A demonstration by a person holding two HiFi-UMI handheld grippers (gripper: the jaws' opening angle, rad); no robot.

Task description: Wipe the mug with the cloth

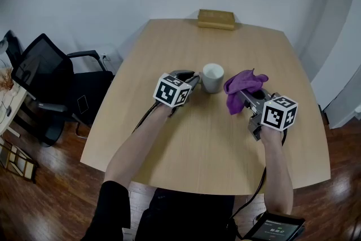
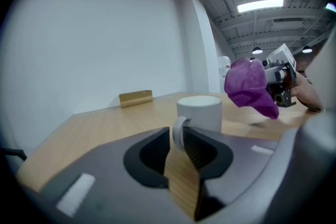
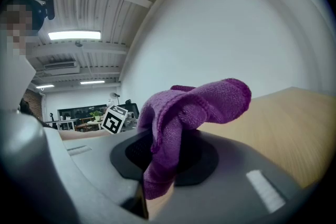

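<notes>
handheld screen (image 1: 273, 227): nearest, low right, below the table's near edge.
table (image 1: 197, 147): pale wood; both forearms reach out over it.
left gripper (image 1: 193, 80): tipped a little downward, marker cube toward the person. Jaws narrow, closed on the handle (image 2: 177, 132) of the mug (image 1: 212, 77).
right gripper (image 1: 241, 97): about level, jaws pinched on the cloth (image 1: 243, 86).
mug: white, upright on the table near its middle, between the two grippers, handle facing the left one.
cloth: purple, bunched, off the table, flopping over the jaw tips. Just right of the mug; the left gripper view shows a gap.
wooden block (image 1: 216, 18): far table edge, well apart.
office chair (image 1: 42, 79): black, left of the table, on dark floor.
</notes>
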